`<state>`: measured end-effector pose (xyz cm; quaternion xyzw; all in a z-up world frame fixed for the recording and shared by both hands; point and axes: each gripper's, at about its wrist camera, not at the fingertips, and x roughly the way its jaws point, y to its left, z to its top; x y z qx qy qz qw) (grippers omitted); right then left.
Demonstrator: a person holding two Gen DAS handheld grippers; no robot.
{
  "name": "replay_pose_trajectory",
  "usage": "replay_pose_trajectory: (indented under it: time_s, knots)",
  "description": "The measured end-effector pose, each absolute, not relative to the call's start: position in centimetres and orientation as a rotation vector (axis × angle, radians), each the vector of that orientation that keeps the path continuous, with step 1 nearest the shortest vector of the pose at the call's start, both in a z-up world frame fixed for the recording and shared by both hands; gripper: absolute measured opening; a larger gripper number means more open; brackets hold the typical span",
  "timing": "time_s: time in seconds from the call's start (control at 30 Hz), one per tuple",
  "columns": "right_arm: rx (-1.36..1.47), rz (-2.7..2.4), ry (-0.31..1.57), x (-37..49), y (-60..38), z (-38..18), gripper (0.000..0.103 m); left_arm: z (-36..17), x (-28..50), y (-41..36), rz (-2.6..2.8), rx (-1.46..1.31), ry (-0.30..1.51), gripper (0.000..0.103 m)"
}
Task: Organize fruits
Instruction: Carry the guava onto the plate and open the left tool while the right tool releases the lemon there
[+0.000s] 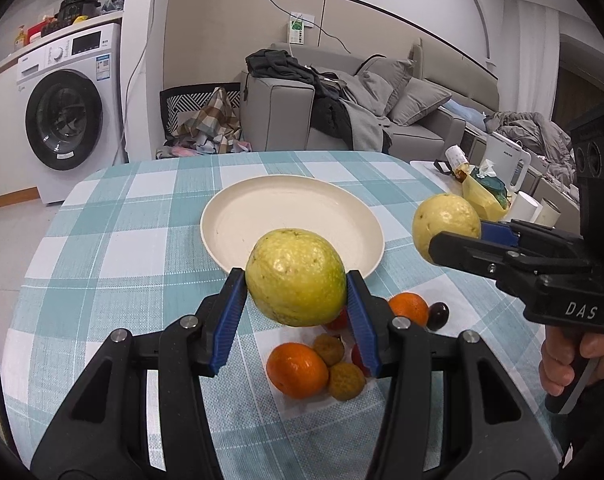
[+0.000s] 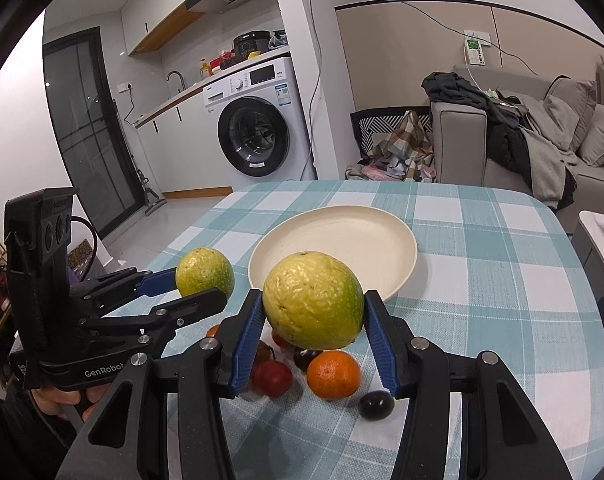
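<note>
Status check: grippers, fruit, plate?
Left gripper shut on yellow-green fruit. Right gripper shut on second fruit. Plate bare, path clear.

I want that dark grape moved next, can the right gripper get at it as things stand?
Probably not yet. The right gripper is shut on a yellow-green fruit, so its jaws are full. The dark grape lies uncovered on the tablecloth just below; it must unload first.

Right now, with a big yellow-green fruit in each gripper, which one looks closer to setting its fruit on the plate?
Probably the left. The left gripper holds its fruit right at the near rim of the plate. The right gripper holds its fruit slightly off to the plate's side, though the difference is small.
</note>
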<state>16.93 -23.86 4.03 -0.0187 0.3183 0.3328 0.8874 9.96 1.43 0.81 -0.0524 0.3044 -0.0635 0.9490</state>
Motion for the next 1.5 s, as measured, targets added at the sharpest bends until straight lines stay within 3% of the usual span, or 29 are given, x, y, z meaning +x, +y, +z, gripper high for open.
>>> replay_pose_trajectory:
  time_s: [1.5]
  knots:
    - [-0.056,0.675,0.813,23.5,-20.9,-0.6,0.051,-3.3,17.4,2.0,-0.090,-0.107,0.707,0.048]
